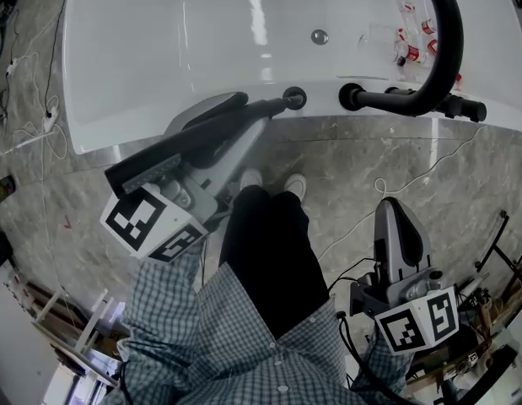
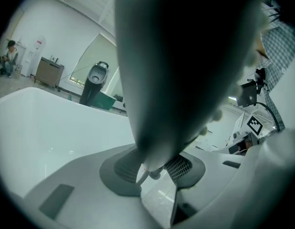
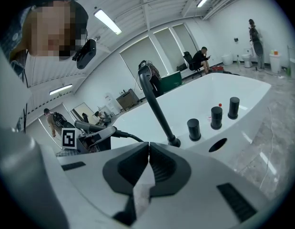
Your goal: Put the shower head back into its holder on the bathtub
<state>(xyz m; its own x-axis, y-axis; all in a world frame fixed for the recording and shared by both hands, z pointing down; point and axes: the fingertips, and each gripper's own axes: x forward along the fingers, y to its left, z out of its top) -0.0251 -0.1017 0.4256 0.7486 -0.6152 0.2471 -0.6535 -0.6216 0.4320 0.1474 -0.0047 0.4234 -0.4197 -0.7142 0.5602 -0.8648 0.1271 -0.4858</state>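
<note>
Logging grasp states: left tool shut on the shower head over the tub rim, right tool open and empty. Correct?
Not quite. The right tool is shut, not open: the right gripper view shows its pads pressed together with nothing between them. The rest holds: the left tool is shut on the shower head over the tub rim.

Left tool (image 1: 242, 116) extended forward, jaws clamped on shower head (image 1: 269, 106); right tool (image 1: 398, 213) low, jaws together.

Sm. bottles (image 1: 410, 51), white cable (image 1: 383, 184), grey marble floor (image 1: 345, 160)
</note>
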